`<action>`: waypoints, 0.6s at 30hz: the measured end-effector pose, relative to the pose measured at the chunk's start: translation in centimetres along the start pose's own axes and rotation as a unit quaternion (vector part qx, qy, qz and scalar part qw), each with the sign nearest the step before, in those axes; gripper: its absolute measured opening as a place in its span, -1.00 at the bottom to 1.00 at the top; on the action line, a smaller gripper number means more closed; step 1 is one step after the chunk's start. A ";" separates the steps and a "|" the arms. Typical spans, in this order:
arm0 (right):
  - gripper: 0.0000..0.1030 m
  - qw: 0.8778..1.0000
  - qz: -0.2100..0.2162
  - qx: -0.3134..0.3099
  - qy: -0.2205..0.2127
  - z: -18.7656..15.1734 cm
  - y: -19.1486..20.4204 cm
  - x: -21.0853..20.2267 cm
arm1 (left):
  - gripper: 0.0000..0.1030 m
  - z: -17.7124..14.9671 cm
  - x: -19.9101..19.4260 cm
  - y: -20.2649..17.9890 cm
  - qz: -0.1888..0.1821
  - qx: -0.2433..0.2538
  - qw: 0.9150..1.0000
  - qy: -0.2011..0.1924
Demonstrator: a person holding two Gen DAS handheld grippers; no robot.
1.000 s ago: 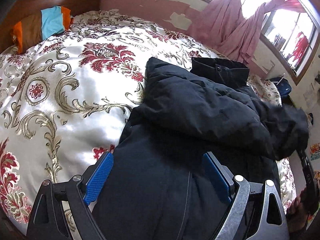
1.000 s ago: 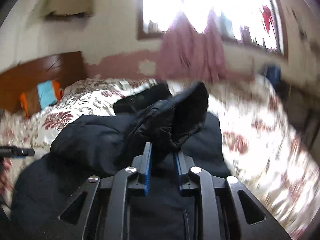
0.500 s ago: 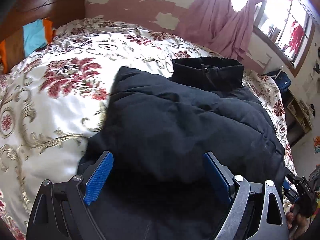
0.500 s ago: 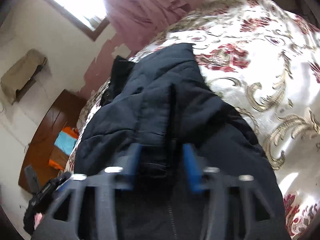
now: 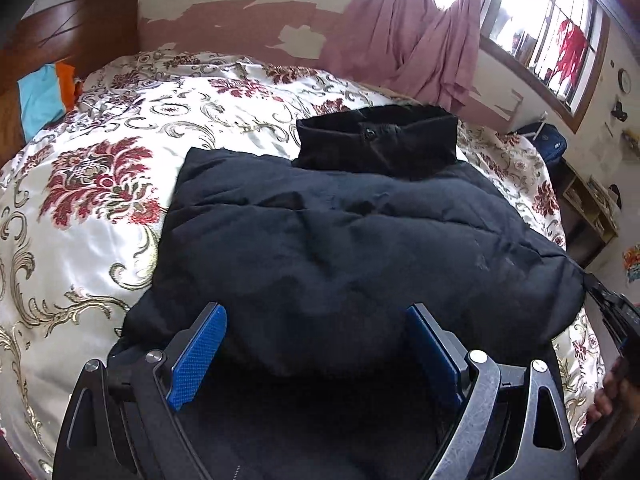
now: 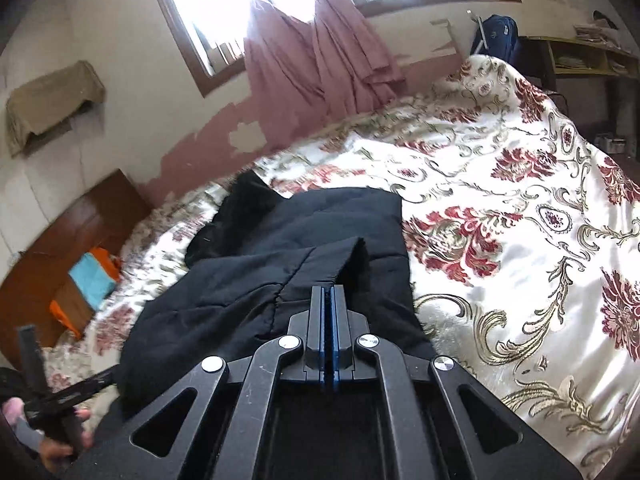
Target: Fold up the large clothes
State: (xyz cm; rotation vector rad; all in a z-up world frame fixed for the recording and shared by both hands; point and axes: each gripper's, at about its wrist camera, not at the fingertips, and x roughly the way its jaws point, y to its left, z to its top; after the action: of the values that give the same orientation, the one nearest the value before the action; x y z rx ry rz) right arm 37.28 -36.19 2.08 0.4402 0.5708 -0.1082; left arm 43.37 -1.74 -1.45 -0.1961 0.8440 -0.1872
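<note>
A black padded jacket (image 5: 340, 240) lies on the floral bedspread (image 5: 92, 200), its collar (image 5: 378, 140) at the far end. My left gripper (image 5: 316, 336) hovers wide open above the jacket's near part, its blue pads (image 5: 200, 356) clear of the fabric. In the right wrist view a sleeve (image 6: 316, 260) lies folded across the jacket body (image 6: 224, 312). My right gripper (image 6: 328, 292) is shut just short of the cuff, pads pressed together with nothing between them.
The bed takes up most of both views, with a wooden headboard (image 5: 72, 36) and a blue-and-orange pillow (image 5: 44, 96) at the far left. Pink curtains (image 5: 404, 40) hang at the window. A shelf unit (image 5: 588, 208) and a blue bag (image 5: 548, 144) stand beyond the bed's right side.
My right gripper let go of the raised sleeve, which now lies flat across the jacket, and its jaws came together. My left gripper moved sideways over the jacket, still open.
</note>
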 end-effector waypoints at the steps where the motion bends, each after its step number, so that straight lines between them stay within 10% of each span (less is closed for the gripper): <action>1: -0.94 1.000 -0.007 0.000 0.007 -0.2 0.1 0.4 | 0.75 -0.1 0.4 -0.2 0.002 0.004 1.000 0.005; 9: -0.83 0.997 -0.062 -0.042 0.034 -1.8 0.8 1.2 | 0.78 -1.0 2.3 -0.2 -0.002 0.008 0.999 0.032; 13: 0.02 0.995 -0.063 -0.082 -0.006 -0.6 2.5 -1.2 | 0.78 -0.2 0.6 0.0 -0.019 -0.005 1.000 0.005; 18: 0.04 0.987 -0.033 -0.156 -0.006 -0.2 6.4 -0.9 | 0.78 1.5 -0.2 -1.2 -0.022 0.009 1.000 -0.020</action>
State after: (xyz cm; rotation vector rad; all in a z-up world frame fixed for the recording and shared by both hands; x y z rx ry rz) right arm 37.78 -30.31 4.81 0.1168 0.5790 -0.0823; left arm 44.28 -2.69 -0.07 -0.2021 0.7993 -0.2317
